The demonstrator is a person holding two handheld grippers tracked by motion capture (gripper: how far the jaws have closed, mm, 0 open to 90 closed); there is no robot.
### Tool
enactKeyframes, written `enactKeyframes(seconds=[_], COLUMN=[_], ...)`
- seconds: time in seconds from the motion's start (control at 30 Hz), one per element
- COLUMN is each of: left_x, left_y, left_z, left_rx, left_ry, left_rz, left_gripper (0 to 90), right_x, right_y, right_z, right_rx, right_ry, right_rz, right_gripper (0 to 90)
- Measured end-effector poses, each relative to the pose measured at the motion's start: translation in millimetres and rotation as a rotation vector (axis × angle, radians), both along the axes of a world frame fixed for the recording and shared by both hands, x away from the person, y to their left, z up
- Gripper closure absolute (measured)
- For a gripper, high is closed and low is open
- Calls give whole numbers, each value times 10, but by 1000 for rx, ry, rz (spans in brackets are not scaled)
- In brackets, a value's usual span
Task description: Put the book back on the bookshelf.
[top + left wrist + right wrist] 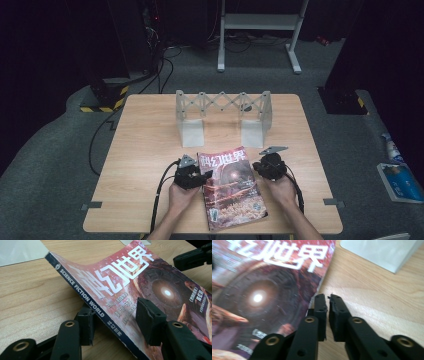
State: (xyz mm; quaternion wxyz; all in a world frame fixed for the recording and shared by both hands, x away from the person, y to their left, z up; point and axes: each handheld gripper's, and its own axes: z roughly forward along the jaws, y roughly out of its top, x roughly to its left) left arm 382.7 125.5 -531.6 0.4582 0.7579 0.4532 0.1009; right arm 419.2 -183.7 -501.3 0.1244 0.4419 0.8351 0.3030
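Magazine (231, 187), red sci-fi cover w/ big white title, flat on the near-centre of the wooden table (150, 145), spine toward the left, bottom edge close to the table's near rim. Beyond it, toward the far side: grey scissor-lattice stand (223, 107) w/ two white bases, well apart from the mag. Left gripper (200, 176) at the mag's spine side, upper part — jaws straddling the spine edge in the left gripper view, one pad (85, 325) under the lifted cover edge on the table side, other pad (150, 320) on top of the cover; cover bowed up there. Gripped or just bracketed? Cannot tell, pads look near the paper but contact unclear. Right gripper (260, 165) at the mag's right edge, near the top corner; jaws clenched, pads nearly together in the right gripper view (327, 312), nothing between them, tips just beside the cover's edge over bare wood. Both hands in from the near rim, cables trailing back.
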Motion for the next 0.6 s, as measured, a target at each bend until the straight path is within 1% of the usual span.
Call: enactKeyframes(seconds=[0.1,0.13,0.2,0.23,0.27,0.33,0.4,0.47,0.5,0.57,0.6], left_x=[-3,-4,-2,3,7,15,35,53,61,78,82], left_y=[-6,-5,-5,1,5,11,4,-9,-27,-61,-63], left_z=[2,4,6,6,6,10,14,16,19,27,31], left_rx=[0,-3,-6,-10,-15,-17,-20,-22,-30,-28,-30], left_ry=[-4,-4,-4,-1,3,12,30,39,47,55,57], left_rz=[1,-1,-1,-3,-3,-9,-19,-27,-30,-52,-54], left_gripper=[516,516,514,512,512,507,487,471,467,466,466], right_x=[7,6,6,3,5,10,17,16,18,18,12], right_y=[32,43,69,86,89,84,76,84,86,102,126], right_z=[-47,-54,-59,-61,-56,-59,-60,-63,-66,-73,-70], right_rx=[-21,-11,2,-2,-11,3,7,9,10,23,12], right_ry=[9,4,9,4,4,11,16,11,9,11,2], right_rz=[3,7,12,12,18,14,21,23,27,39,42], right_gripper=[891,895,896,897,897,897,897,897,898,898,898])
